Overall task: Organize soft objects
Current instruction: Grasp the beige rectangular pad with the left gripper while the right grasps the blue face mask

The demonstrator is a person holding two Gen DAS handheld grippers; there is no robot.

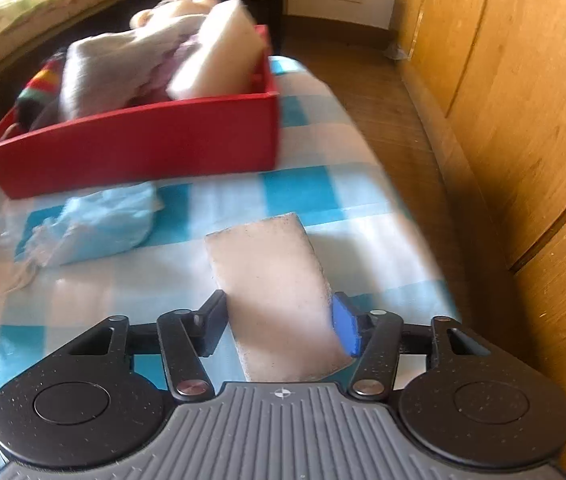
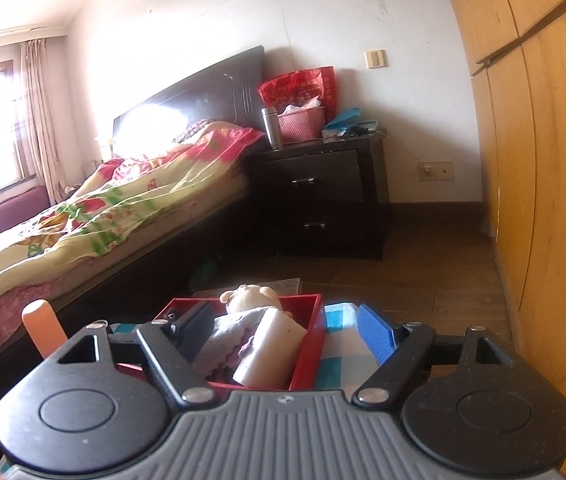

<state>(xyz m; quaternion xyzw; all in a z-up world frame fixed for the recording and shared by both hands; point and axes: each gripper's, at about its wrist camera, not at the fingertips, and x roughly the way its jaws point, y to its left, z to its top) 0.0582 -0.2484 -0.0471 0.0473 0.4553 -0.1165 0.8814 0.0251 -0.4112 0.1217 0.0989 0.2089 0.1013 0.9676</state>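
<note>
My left gripper [image 1: 279, 316] is shut on a pale pinkish sponge block [image 1: 271, 276] held over the blue-and-white checked table [image 1: 323, 196]. A red box [image 1: 143, 148] stands ahead to the left. It holds a white sponge [image 1: 219, 56], a grey-lilac cloth [image 1: 107, 68], a striped soft item [image 1: 39, 88] and a plush toy [image 1: 179, 8]. A light blue cloth [image 1: 99, 224] lies on the table in front of the box. My right gripper [image 2: 283, 332] is open and empty, raised above the red box [image 2: 307, 360], with the white sponge [image 2: 271, 356] and plush toy [image 2: 251, 296] below it.
A wooden wardrobe [image 1: 523, 120] runs along the right side, close to the table edge. A bed [image 2: 103, 208] and a dark nightstand [image 2: 323, 196] stand beyond the table. An orange object [image 2: 43, 328] stands at the left of the right wrist view.
</note>
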